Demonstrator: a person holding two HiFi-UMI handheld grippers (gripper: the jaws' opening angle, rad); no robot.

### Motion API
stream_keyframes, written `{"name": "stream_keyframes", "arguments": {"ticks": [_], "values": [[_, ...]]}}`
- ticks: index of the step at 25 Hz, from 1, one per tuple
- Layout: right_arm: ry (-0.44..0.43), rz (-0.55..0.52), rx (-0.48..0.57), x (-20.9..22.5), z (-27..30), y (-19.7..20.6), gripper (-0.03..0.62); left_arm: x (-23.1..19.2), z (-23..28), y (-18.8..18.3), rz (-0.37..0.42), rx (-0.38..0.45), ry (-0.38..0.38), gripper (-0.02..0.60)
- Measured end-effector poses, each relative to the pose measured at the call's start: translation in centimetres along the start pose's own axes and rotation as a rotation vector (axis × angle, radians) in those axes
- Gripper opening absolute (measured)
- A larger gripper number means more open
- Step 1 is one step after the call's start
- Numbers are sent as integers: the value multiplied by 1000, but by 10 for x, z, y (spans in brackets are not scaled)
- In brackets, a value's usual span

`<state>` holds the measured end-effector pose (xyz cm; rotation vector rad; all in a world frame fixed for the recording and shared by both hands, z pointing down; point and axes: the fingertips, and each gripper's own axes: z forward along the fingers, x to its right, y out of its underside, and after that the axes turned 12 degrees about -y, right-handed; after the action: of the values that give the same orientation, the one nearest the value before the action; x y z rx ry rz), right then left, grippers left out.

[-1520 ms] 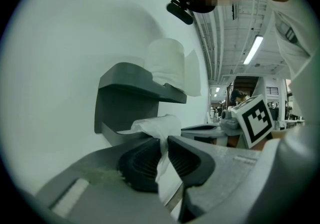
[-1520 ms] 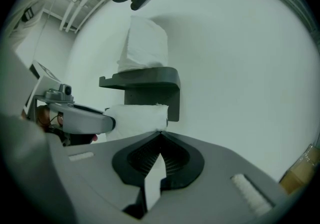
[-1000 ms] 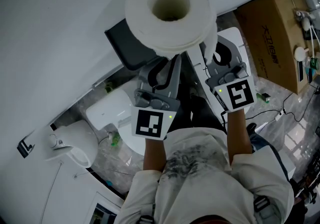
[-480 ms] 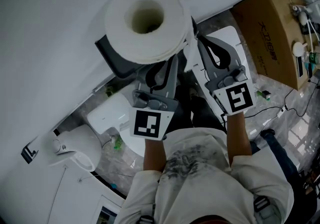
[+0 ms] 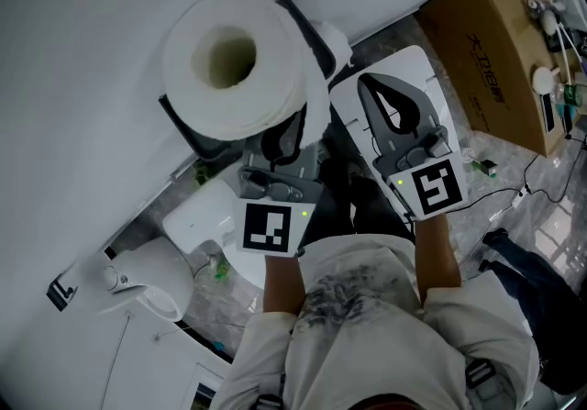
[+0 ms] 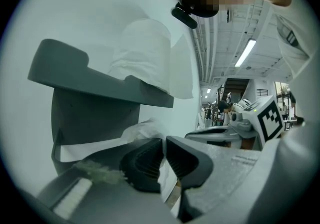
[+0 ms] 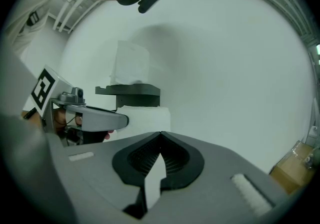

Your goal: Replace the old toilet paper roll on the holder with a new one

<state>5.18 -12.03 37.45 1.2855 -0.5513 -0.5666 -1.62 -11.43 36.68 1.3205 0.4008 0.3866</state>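
A big white toilet paper roll (image 5: 275,78) stands hole-up on the flat top of the dark grey wall holder (image 5: 197,138). The left gripper view shows the same roll (image 6: 150,52) above the holder's shelf (image 6: 100,80). My left gripper (image 6: 164,143) is just below that shelf. Its jaws are nearly together, pinching crumpled white paper (image 6: 145,130) under the holder. Its tips are hidden behind the roll in the head view. My right gripper (image 5: 369,87) is shut and empty, to the right of the holder. Its own view shows a second white roll (image 7: 147,118) under the shelf (image 7: 131,90).
A cardboard box (image 5: 500,41) stands by the wall at the right, with cables (image 5: 514,197) on the floor in front of it. A white panel (image 5: 426,64) lies under the right gripper. A white toilet (image 5: 197,216) is below the holder.
In the head view the roll and holder have slid to the left. The right gripper, earlier at the roll's right edge, now stands apart from it. The left gripper stays beneath the roll.
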Motion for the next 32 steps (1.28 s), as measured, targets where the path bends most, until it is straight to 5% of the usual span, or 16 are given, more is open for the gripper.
{"name": "stream_keyframes", "arguments": {"ticks": [32], "values": [[61,10,33,23,-27,-11,2,23,33,-10,7,-17,19,20]]}}
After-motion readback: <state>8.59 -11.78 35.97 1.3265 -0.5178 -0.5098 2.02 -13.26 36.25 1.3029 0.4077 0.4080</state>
